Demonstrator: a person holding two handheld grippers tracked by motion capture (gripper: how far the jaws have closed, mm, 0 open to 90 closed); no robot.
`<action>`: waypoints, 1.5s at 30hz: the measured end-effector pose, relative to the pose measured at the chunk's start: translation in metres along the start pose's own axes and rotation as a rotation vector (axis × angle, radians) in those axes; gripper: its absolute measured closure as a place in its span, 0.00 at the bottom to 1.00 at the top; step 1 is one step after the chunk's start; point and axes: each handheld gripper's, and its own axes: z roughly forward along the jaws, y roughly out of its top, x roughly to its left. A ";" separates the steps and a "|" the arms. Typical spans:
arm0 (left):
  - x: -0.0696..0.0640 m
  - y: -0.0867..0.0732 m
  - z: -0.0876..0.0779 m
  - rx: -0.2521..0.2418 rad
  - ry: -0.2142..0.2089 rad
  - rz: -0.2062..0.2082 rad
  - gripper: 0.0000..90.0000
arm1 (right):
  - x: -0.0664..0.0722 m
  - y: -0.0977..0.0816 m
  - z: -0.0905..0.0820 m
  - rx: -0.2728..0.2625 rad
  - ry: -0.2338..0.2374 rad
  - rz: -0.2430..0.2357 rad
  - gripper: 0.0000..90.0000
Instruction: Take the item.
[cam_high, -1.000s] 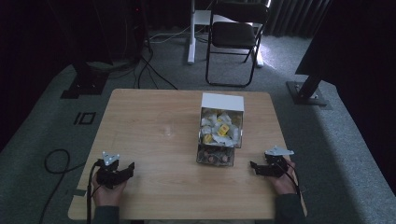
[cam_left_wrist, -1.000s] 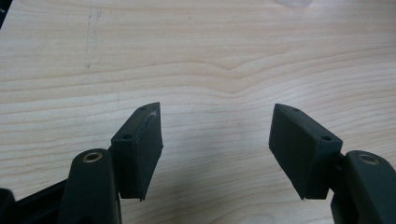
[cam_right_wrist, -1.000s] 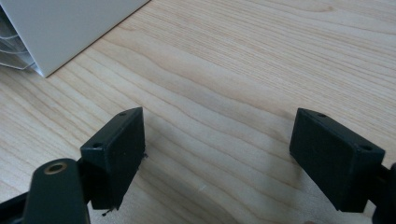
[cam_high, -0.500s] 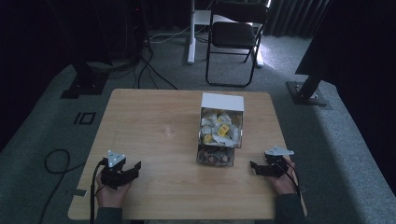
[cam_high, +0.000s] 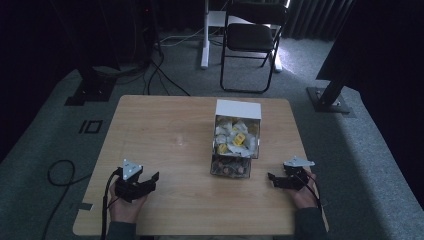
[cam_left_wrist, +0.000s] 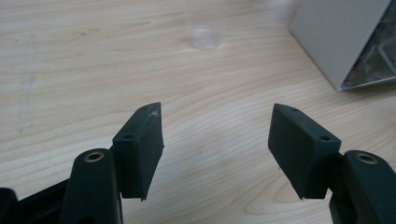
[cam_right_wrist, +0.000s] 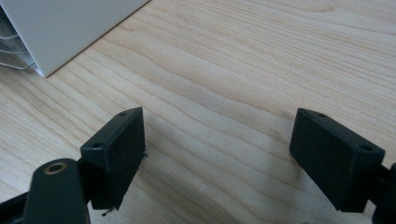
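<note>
At the left side of the wooden table (cam_high: 165, 130), near its front edge, the person's left hand (cam_high: 125, 207) holds the left gripper (cam_high: 148, 181). Its jaws are spread apart, with only bare wood between them — nothing is pinched. In the left gripper view the same jaws frame the tabletop, and a small clear round cap (cam_left_wrist: 204, 38) lies on the wood well ahead of them.

In the middle of the table, a little to the right, stands the white box (cam_high: 237, 130). Its open top shows many small white and yellow packets (cam_high: 235, 139); I cannot tell exactly what they are. Against its front side there is a clear part with brownish small things (cam_high: 230, 168) inside. The box is between the two grippers and touches neither of them.

At the right side, the right hand (cam_high: 305, 195) holds the right gripper (cam_high: 272, 178), which points toward the box. Its jaws are also spread wide and hold nothing — in the right gripper view a corner of the white box (cam_right_wrist: 60, 28) is at the upper left.
</note>
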 end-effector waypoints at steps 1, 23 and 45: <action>-0.001 0.001 0.001 -0.002 -0.008 0.003 0.40 | 0.000 0.000 0.000 0.000 0.000 0.000 0.20; -0.036 0.013 0.021 -0.024 -0.088 0.080 0.42 | 0.000 0.000 0.000 0.000 0.000 0.000 0.20; -0.059 0.025 0.039 -0.018 -0.173 0.116 0.45 | 0.000 0.000 0.000 0.000 0.000 0.000 0.20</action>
